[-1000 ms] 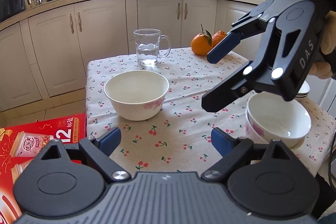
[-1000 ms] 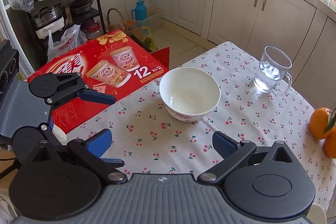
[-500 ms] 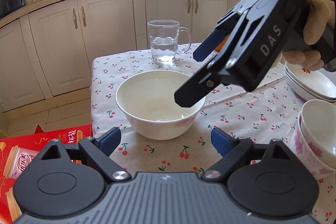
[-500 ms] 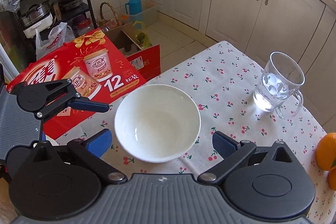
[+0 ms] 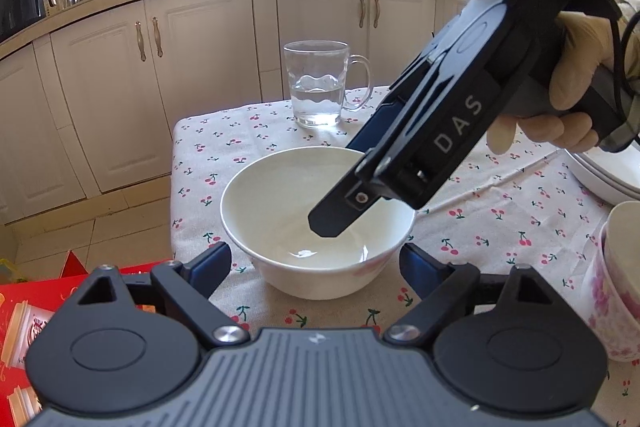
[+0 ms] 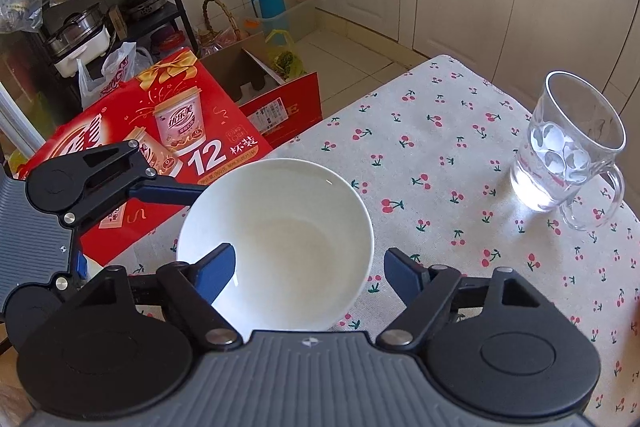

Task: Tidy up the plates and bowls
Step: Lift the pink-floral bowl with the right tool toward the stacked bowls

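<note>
A white bowl (image 5: pixel 280 211) with a faint pink flower stands on the cherry-print tablecloth (image 5: pixel 500 223). My left gripper (image 5: pixel 316 267) is low in front of it, open, its jaws closing, with the blue pads either side of the bowl's near wall and not pressing on it. My right gripper (image 5: pixel 348 183) comes down from the upper right, held by a gloved hand (image 5: pixel 576 67). It straddles the rim: in the right wrist view one finger is inside the bowl (image 6: pixel 280 239) and the other outside. This gripper (image 6: pixel 310 277) is open, jaws closing, with a wide gap left.
Two stacked pink-flowered bowls (image 5: pixel 616 287) and a pile of white plates (image 5: pixel 600 175) sit at the right. A glass mug of water (image 5: pixel 320 87) stands behind the bowl. A red carton (image 6: pixel 160 131) lies just past the table's left edge, beside the bowl.
Both grippers have closed in on the white bowl. The right one dropped until one finger entered the bowl, and its jaws narrowed. The left jaws narrowed slightly.
</note>
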`<state>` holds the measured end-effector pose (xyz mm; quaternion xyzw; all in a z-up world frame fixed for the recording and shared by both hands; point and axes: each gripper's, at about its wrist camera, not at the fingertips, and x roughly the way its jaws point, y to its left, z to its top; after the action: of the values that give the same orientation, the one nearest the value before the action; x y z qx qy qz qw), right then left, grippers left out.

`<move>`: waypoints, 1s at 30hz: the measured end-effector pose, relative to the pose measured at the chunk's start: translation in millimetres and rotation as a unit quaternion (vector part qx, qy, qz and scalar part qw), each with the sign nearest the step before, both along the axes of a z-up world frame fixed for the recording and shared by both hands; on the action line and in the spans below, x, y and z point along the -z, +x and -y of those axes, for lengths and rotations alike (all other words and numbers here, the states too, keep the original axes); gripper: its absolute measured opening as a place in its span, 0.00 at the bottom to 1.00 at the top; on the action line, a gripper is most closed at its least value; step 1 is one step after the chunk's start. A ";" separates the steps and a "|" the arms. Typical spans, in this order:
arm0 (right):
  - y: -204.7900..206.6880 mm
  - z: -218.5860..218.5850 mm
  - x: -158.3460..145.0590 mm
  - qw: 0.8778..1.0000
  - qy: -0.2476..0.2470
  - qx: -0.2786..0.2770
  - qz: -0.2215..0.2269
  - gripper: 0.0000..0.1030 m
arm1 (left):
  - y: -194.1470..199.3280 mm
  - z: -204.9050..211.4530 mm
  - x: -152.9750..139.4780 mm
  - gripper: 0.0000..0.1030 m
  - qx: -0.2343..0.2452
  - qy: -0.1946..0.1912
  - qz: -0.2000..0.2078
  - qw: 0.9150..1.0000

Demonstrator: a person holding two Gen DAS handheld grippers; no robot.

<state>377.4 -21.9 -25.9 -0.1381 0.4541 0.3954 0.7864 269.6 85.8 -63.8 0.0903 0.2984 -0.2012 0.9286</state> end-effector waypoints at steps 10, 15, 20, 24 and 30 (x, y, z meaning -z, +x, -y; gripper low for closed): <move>4.0 0.0 3.4 1.000 0.014 0.000 -0.010 0.73 | 4.0 0.9 -1.5 0.85 0.004 -0.003 0.000 1.000; 3.9 1.2 3.3 1.000 0.019 0.000 -0.013 0.73 | 2.7 1.6 -1.9 0.85 0.005 0.002 -0.003 1.000; -1.3 3.4 1.3 1.000 0.020 0.000 -0.016 0.73 | -2.1 4.0 -4.5 0.85 0.009 0.004 -0.007 1.000; -9.3 7.2 -3.3 1.000 0.022 0.000 -0.017 0.73 | -10.3 7.0 -9.0 0.85 0.011 0.006 -0.009 1.000; -28.0 13.3 -17.7 1.000 0.020 -0.004 -0.009 0.73 | -29.7 13.4 -24.8 0.85 0.017 0.005 -0.003 1.000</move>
<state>349.5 -35.1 -8.2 -0.1204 0.4524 0.4091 0.7832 239.9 72.4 -39.0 0.0993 0.3009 -0.2153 0.9237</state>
